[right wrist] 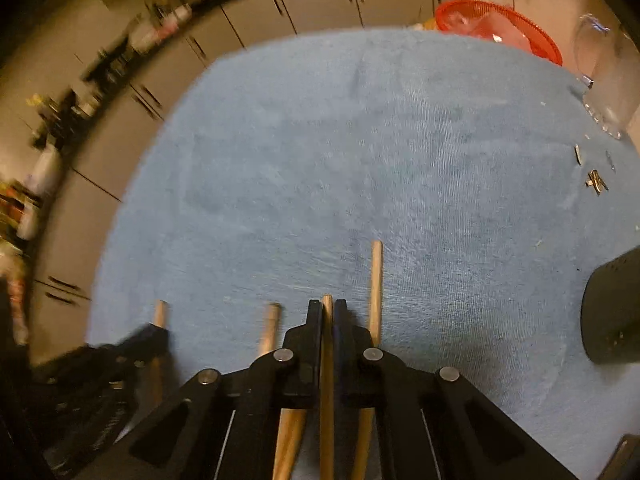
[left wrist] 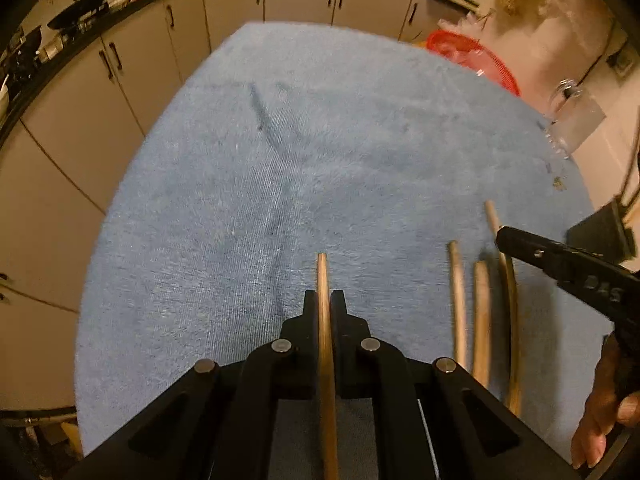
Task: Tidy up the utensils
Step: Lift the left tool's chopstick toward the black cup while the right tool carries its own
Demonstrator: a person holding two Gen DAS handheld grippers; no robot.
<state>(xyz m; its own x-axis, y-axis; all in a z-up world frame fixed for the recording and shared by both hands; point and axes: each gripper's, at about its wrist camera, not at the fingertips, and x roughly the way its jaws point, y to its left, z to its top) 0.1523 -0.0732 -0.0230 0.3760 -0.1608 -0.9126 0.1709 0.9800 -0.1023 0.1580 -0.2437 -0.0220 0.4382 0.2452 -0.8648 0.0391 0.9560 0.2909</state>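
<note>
Several wooden utensil handles lie side by side on a blue towel; their heads are hidden under the grippers. My left gripper is shut on the leftmost handle, which runs straight out between its fingers. To its right lie three more handles, and my right gripper reaches over them from the right. In the right wrist view my right gripper is shut on the middle handle, with one handle to its right and another to its left. The left gripper shows blurred at far left.
A red plastic basket and a clear glass jar stand at the towel's far right. Small metal pieces lie near the right edge, and a black cylinder stands close by. Cabinet doors run behind. A hand holds the right gripper.
</note>
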